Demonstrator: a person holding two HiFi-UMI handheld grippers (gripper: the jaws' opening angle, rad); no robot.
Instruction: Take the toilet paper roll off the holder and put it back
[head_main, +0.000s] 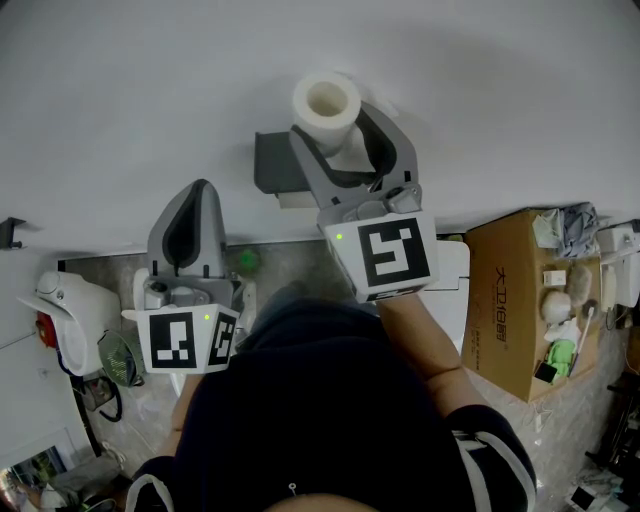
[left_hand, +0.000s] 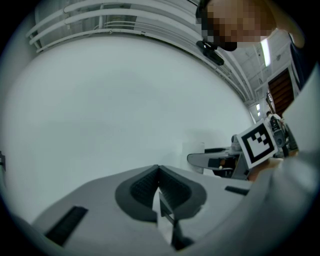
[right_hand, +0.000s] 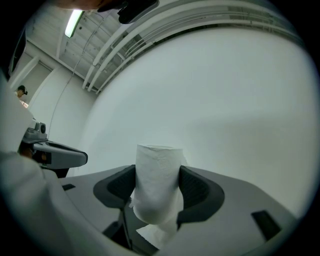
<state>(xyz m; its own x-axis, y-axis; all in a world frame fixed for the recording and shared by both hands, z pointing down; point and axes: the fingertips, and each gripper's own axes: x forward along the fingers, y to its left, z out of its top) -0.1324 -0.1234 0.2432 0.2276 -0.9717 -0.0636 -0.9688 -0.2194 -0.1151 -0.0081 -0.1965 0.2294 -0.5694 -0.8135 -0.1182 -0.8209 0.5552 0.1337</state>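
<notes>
While clamping the toilet roll (head_main: 326, 100) upright in the right gripper (head_main: 345, 135), hovering just right of the holder (head_main: 270, 162); left gripper (head_main: 198, 195) closed, empty.

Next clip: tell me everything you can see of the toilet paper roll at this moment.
The toilet paper roll is white, soft-looking, lightly textured paper wound around a hollow core, whose open end shows in the head view. It is clamped by its sides between the jaws of the right hand-held gripper, held up before a plain white wall. A loose sheet hangs from its near end. It appears clear of the grey holder.
</notes>
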